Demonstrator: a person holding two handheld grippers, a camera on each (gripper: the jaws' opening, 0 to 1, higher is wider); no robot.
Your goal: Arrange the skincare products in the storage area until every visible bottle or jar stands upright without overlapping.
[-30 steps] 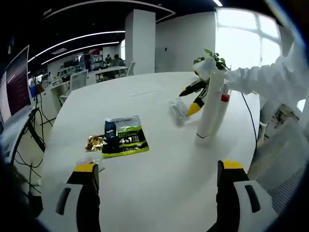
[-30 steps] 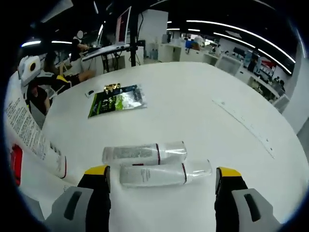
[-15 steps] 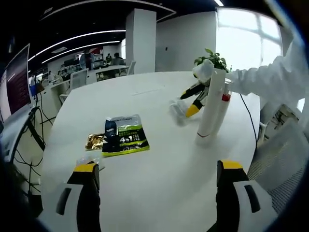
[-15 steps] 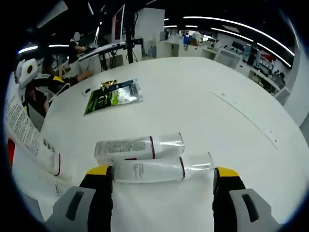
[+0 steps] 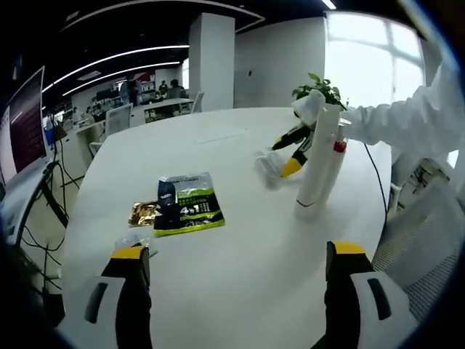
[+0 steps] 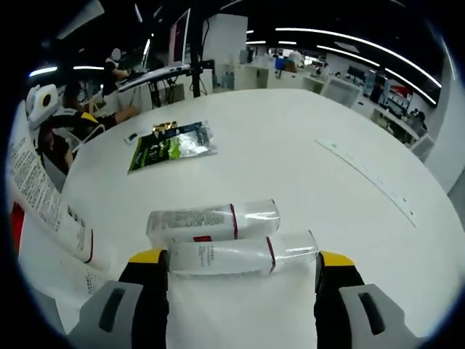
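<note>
Bottles came first: two clear-capped ones lay on their sides on the white table (image 6: 349,138), touching along their length. The near bottle (image 6: 240,255) lay crosswise between our right gripper (image 6: 243,280) jaws, which stood wide open and held nothing; the far bottle (image 6: 212,222) rested just beyond it. Two tall white tubes (image 5: 317,163) stood upright close together, near the lying pair in the left gripper view. We judged the step in hand to be the pickup of the near bottle, not yet closed on. The next move called for closing on its body without nudging its neighbour, then tipping it onto its base. Our left gripper (image 5: 237,273) hung open and empty over bare table, well apart from the green sachet (image 5: 187,203) and the gold packet (image 5: 142,214).
</note>
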